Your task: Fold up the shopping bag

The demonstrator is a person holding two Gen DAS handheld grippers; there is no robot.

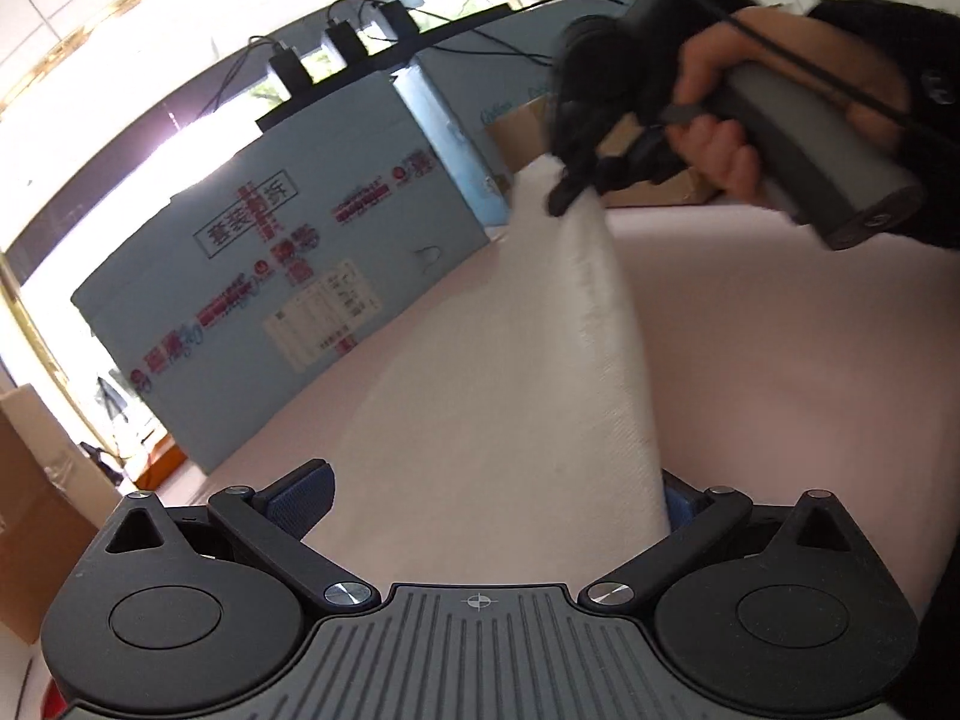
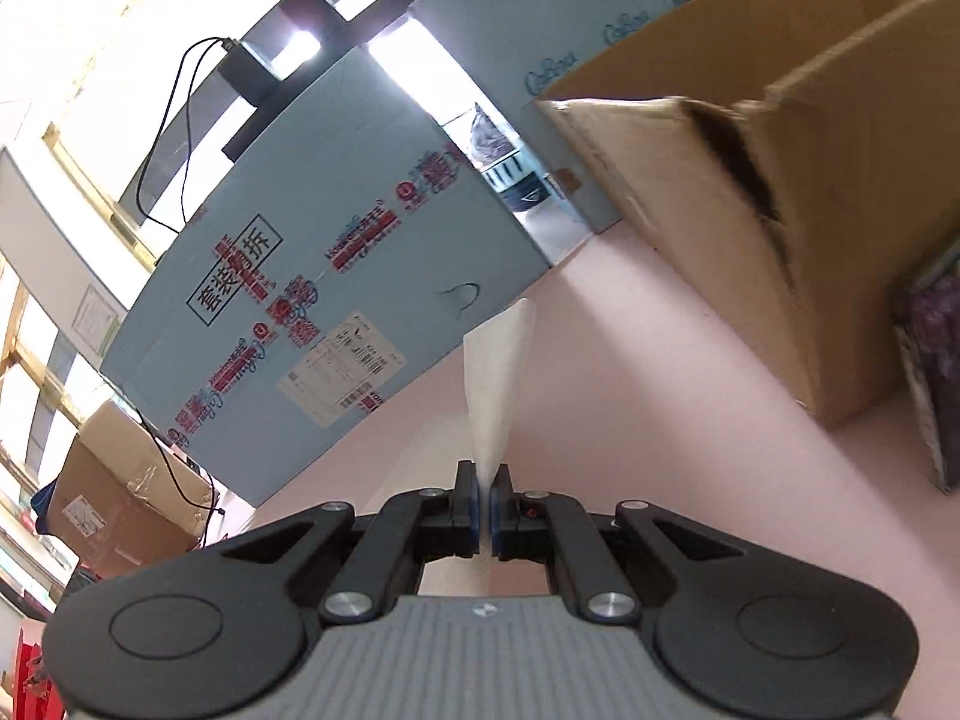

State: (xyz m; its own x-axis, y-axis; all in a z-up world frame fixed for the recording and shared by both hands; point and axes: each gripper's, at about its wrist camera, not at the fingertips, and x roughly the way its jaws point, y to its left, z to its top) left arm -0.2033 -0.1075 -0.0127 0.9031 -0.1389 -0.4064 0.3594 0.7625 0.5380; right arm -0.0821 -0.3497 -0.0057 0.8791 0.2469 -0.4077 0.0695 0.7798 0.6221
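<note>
A pale pink tabletop (image 2: 690, 420) runs back to a large light-blue carton (image 2: 336, 252) with red Chinese print, a boxed black 4-character stamp and a white barcode label, beside an open brown cardboard box (image 2: 750, 228). The white shopping bag (image 1: 540, 360) rises off the tabletop. The right gripper (image 2: 485, 501) has its fingers pinching the bag's corner, while the left gripper (image 1: 498, 498) has its fingers spread, the bag between them.

Both wrist cams low, close, tilted; share blue carton (image 1: 288, 264) (image 2: 336, 276)

Black gripper (image 2: 484, 501), blue pads, black sleeve (image 1: 900, 30)
</note>
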